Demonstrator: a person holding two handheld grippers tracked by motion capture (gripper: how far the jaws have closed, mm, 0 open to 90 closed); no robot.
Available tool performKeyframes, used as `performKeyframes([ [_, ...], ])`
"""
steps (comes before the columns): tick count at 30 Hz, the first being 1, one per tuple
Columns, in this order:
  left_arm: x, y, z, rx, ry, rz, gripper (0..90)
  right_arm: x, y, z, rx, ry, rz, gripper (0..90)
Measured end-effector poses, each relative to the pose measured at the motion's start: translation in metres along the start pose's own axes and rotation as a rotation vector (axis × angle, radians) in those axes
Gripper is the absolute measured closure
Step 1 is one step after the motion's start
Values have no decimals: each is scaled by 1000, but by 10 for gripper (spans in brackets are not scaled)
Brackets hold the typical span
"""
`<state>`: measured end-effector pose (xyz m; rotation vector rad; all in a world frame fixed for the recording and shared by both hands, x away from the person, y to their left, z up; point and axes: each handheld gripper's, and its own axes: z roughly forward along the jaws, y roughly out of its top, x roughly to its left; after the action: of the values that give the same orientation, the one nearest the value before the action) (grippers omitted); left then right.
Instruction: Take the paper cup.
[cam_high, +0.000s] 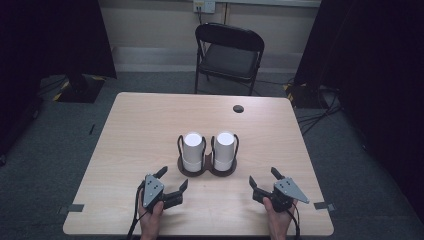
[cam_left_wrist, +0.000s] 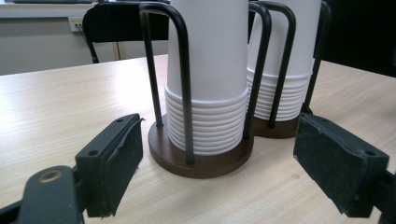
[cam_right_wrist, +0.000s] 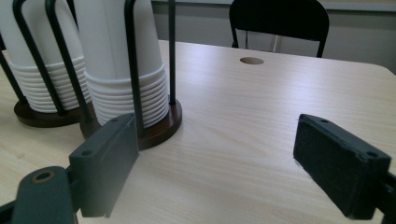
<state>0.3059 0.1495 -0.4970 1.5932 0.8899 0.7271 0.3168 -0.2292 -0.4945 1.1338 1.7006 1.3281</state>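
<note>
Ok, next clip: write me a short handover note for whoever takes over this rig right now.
Left gripper: open, holding nothing, near the table's front edge.
Right gripper: open, holding nothing, also at the front edge.
Two stacks of white cups, left stack and right stack, stand upside down in a double wire holder mid-table, ahead of both grippers.
Done: nothing visible; no cup is out of the holder.
Left: all the cup handling.

Left gripper (cam_high: 174, 182), right gripper (cam_high: 263, 180) agape

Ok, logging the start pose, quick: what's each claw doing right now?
Left claw: open, holding nothing, near the white paper cup stacks.
Right claw: open, holding nothing.
</note>
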Motion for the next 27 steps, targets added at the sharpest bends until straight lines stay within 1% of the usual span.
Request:
performKeyframes([
  [1,0,0,0,2,-5,4,157,-1,0,0,-3,13,2,136],
  [2,0,0,0,2,-8,4,157,-1,0,0,-3,13,2,136],
  [3,1,0,0,-1,-4,-5,157,1,0,1,11,6,-7,141],
  [4,1,0,0,-1,-4,-5,158,2,1,1,19,4,-14,143],
  [5,1,0,-1,-5,-9,-7,158,2,1,1,19,4,-14,143],
  [6,2,-1,-1,-10,-7,-13,170,3,1,3,33,-4,-29,151],
  [7,2,-1,-2,-15,-7,-17,170,3,1,3,33,-4,-29,151],
  [10,2,-1,-2,-20,-10,-13,171,6,1,2,28,-26,-36,152],
  [11,2,-1,-2,-20,-10,-13,169,6,1,2,28,-26,-36,152],
  [12,2,-1,-2,-16,-10,-8,166,6,1,3,38,-28,-33,158],
  [14,1,-1,-2,-15,-11,-2,164,7,2,4,51,-15,-35,161],
  [15,1,-1,-2,-15,-11,-2,165,8,2,5,49,0,-33,164],
  [17,1,-1,-2,-17,-7,-7,165,9,2,5,44,2,-37,177],
  [21,1,-1,-2,-27,-8,-17,165,10,3,4,40,22,-21,209],
  [23,2,-1,-2,-25,-10,-15,165,11,4,5,33,44,-2,228],
  [24,2,-1,-2,-25,-12,-15,165,12,6,5,31,50,-2,237],
  [27,2,-1,-2,-24,-9,-8,165,18,12,9,30,60,-27,255],
])
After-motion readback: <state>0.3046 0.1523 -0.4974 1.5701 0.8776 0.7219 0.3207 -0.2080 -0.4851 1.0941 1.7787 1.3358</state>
